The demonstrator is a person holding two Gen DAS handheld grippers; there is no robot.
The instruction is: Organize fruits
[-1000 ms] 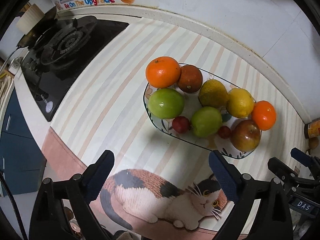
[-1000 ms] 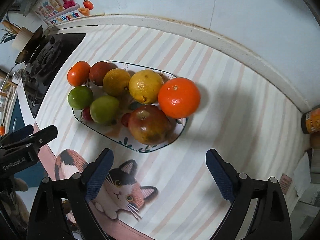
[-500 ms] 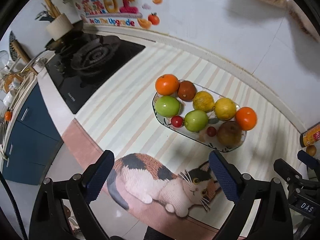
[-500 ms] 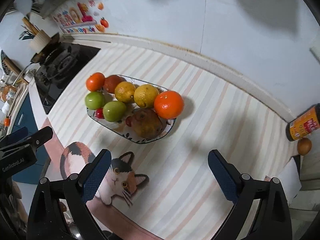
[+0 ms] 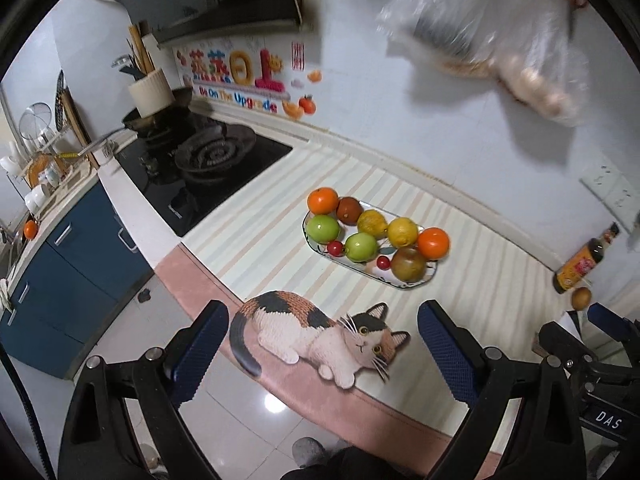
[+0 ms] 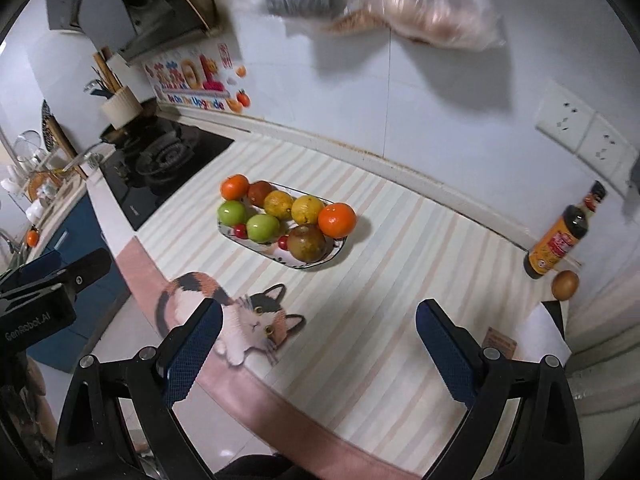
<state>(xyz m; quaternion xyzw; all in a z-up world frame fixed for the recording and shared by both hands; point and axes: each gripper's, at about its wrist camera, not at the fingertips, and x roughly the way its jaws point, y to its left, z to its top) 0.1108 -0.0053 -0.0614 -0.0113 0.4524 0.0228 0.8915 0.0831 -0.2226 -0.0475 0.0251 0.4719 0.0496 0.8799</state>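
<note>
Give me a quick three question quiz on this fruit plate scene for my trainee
1. True or false: both the left gripper and the right gripper are open and hold nothing.
2. How many green apples lie on the fruit plate?
3. Which stands nearest the brown egg? A: gas stove; B: sauce bottle; C: cat picture.

Key: 1 true; 2 two; 3 B.
</note>
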